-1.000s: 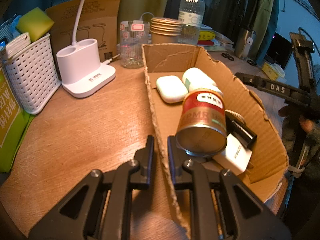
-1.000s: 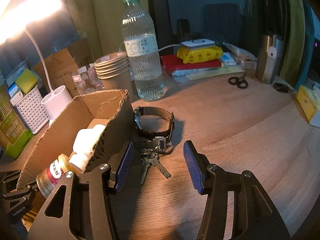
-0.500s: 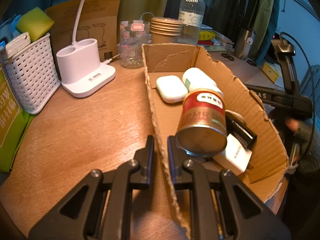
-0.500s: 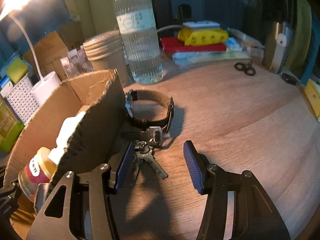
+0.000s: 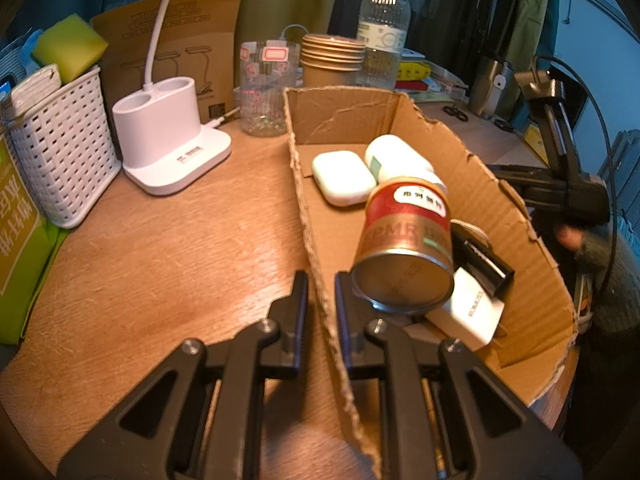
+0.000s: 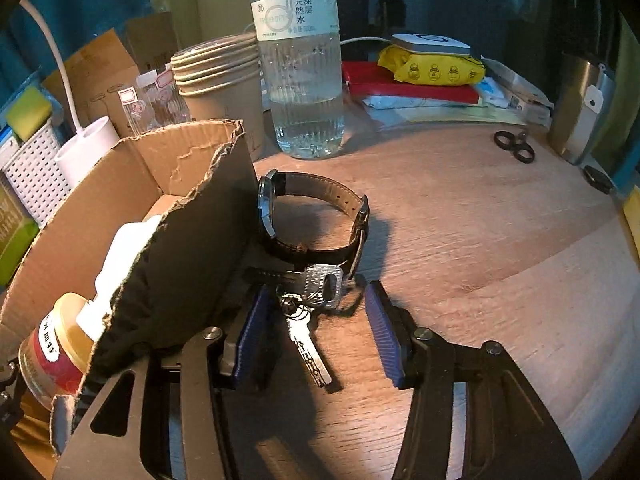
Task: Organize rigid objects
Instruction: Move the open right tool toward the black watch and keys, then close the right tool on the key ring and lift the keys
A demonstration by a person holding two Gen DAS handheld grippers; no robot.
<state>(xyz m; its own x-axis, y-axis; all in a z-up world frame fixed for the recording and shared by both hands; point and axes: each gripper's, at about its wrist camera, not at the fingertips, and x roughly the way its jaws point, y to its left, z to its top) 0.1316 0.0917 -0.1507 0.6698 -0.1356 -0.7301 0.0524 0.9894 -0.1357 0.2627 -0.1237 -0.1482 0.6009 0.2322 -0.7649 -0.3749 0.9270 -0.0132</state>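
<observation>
My left gripper is shut on the near wall of a torn cardboard box. The box holds a red and gold can, two white cases, a black stick and a white adapter. In the right wrist view my right gripper is open, low over the wooden table, with a bunch of keys between its blue pads. A black watch lies just beyond the keys, beside the box wall.
A water bottle, stacked paper cups, a clear glass, a white lamp base and a white basket stand behind the box. Books, scissors and a steel mug are at the back right.
My right gripper has moved forward and down, so the keys now lie between its open fingers. My left gripper has stayed shut on the box wall.
</observation>
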